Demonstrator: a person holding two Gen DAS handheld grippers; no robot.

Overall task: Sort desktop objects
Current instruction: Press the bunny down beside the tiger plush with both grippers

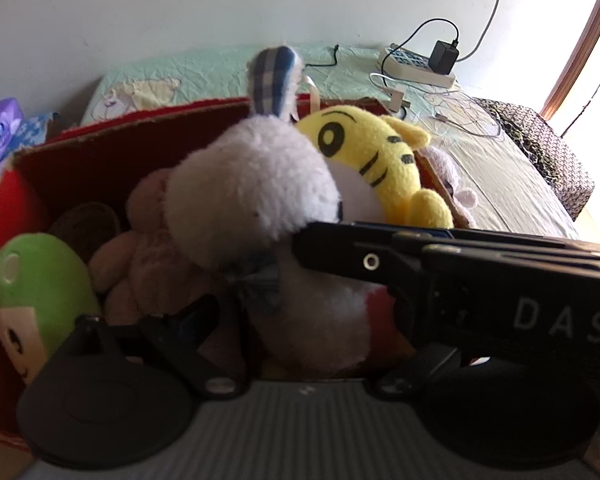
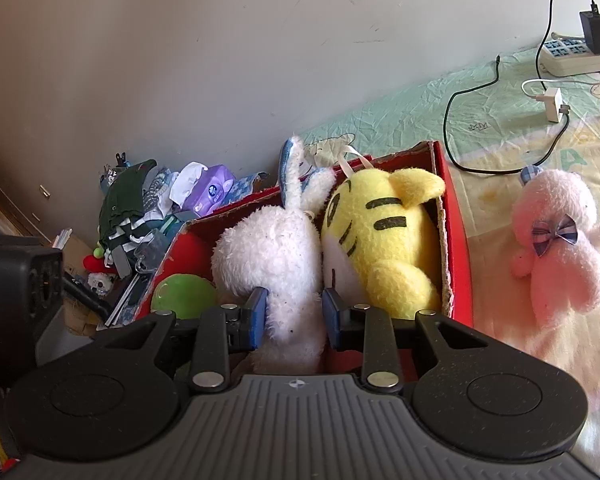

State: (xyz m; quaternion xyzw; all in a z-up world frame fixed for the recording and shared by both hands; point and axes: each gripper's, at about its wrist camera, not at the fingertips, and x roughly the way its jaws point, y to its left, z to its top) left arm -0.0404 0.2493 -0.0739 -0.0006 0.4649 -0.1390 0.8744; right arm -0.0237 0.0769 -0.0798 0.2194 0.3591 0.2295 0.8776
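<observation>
1. A fluffy white plush rabbit with blue plaid-lined ears (image 2: 276, 256) stands upright inside an open red cardboard box (image 2: 458, 248). It is pressed against a yellow plush tiger with black stripes (image 2: 384, 236) on its right.

2. The right gripper (image 2: 294, 316) has its two blue-padded fingers (image 2: 256, 312) on either side of the rabbit's lower body. They appear to pinch the plush, which bulges between them.

3. The step in hand seems to be setting the rabbit into the box. It looks seated among the other toys, so the next move calls for spreading the fingers and drawing the gripper back without dragging the toy out.

4. In the left wrist view, the rabbit's round head (image 1: 252, 184) fills the centre. The right gripper's black body crosses in front from the right, and I cannot tell whether the left gripper's own fingers are spread or closed.

5. Also in the box are a green round-headed plush doll (image 2: 184, 296) at the left and a tan plush toy (image 1: 140, 256) beside the rabbit.

6. Outside the box, on the pale green sheeted bed (image 2: 420, 100), a pink plush bear with a blue plaid bow (image 2: 560, 240) lies near the box's right wall. It is probably next to sort.

7. Farther off lie a white power strip with a black charger (image 2: 572, 56) and a purple tissue pack (image 2: 212, 188).
</observation>
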